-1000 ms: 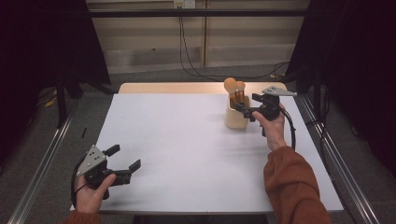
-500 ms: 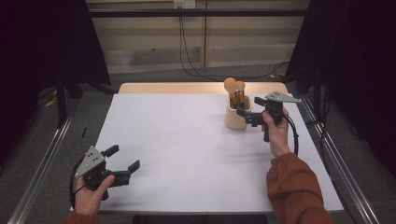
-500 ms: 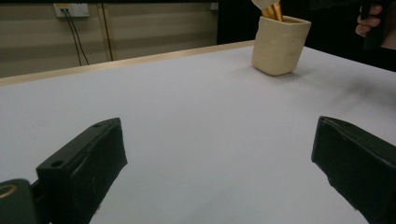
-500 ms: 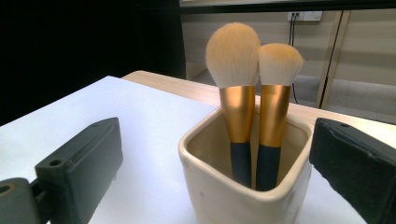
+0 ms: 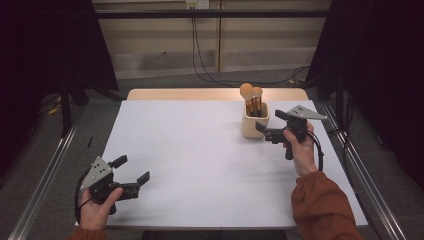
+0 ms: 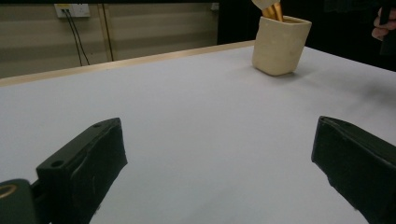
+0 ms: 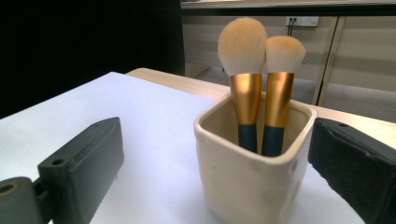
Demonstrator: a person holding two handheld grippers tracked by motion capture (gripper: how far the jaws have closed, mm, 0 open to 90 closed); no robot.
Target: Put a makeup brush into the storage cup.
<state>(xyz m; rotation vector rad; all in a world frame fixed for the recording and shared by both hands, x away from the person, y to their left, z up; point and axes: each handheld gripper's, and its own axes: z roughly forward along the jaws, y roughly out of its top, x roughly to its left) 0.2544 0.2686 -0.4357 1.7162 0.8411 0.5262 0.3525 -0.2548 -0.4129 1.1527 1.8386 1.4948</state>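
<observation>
1. A cream cup (image 5: 254, 126) stands upright on the white table (image 5: 200, 150), toward the far right side.
2. Two makeup brushes stand in the cup with their fluffy tips up. The bigger brush (image 5: 246, 93) is on the left in the high view, and the smaller brush (image 5: 258, 93) is just beside it on the right.
3. In the right gripper view, both brushes have gold collars and dark handles that go down into the cup (image 7: 250, 172). The big brush (image 7: 243, 46) and the small brush (image 7: 284, 53) look like they touch at the fluffy parts.
4. The right gripper (image 5: 267, 131) is held in the person's right hand (image 5: 302, 150), just to the right of the cup. Its jaws are spread wide and hold nothing.
5. In the right gripper view the cup sits between the two black jaws, a little ahead of them. I cannot tell if a jaw touches the cup.
6. The left gripper (image 5: 131, 170) is in the left hand (image 5: 95, 210), near the front left corner of the table. It is well apart from the cup.
7. Its jaws are spread wide too, with bare table between them. In the left gripper view the cup (image 6: 280, 44) is far off at the top right.
8. The person's right sleeve (image 5: 322, 205) is rust orange.
</observation>
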